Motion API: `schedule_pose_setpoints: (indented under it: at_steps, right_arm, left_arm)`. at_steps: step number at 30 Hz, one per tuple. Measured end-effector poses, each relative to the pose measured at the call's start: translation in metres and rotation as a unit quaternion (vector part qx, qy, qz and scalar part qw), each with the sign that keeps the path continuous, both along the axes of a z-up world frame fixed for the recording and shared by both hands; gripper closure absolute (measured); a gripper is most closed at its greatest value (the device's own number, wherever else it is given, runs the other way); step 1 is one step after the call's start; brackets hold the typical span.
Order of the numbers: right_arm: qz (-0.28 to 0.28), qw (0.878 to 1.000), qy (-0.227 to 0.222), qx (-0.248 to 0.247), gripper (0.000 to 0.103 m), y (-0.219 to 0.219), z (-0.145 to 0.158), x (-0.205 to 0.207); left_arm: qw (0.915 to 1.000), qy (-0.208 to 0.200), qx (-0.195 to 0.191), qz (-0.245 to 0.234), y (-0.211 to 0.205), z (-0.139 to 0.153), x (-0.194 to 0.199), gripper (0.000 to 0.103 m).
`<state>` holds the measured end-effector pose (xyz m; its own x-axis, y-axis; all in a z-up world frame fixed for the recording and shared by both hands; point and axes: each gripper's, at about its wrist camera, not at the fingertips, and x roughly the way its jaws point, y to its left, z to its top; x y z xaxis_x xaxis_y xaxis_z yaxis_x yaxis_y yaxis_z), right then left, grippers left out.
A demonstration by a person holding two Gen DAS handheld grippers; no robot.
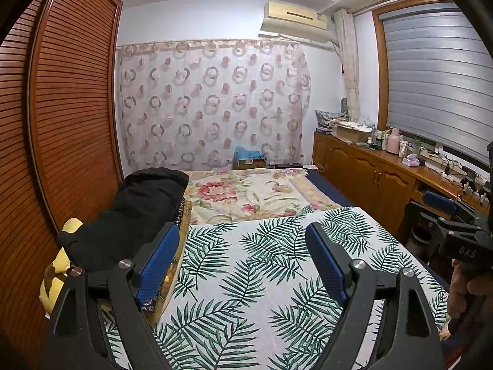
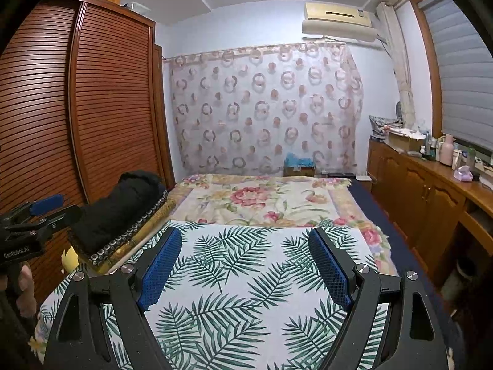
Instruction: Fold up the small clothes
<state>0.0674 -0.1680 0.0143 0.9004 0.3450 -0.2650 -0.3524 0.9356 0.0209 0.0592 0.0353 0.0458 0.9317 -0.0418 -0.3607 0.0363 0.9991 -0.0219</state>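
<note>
both grippers hang over the near end of the bed, nothing between their blue pads: the left gripper (image 1: pixel 243 256) is spread wide and empty, and the right gripper (image 2: pixel 245 259) is the same, each held above the white cloth printed with green palm leaves (image 1: pixel 262 265) that lies flat on the bed

the only thing that looks like clothing is the black bundled garment (image 1: pixel 132 212) at the left, resting on a patterned yellow-brown cushion (image 2: pixel 129 243) close by the slatted brown wardrobe door (image 1: pixel 67 108); whether it is the small piece to fold i cannot tell

the risk, as i judge it, is the reach left: the pads could pinch the cushion along with the dark fabric, or drag the bundle off toward the wardrobe; a grab in its thick middle would lift a lump, not an edge, and rumple the leaf cloth beneath
</note>
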Motion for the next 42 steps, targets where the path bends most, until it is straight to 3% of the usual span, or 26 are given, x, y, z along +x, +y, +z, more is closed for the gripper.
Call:
schedule_pose_setpoints:
  at_steps: [42]
  right_arm:
    - [0.002,1.000,0.001,0.000,0.017,-0.014,0.004,0.002]
  left_arm:
    - [1.0000,-0.003,-0.003,0.005,0.000,-0.005,0.000,0.017]
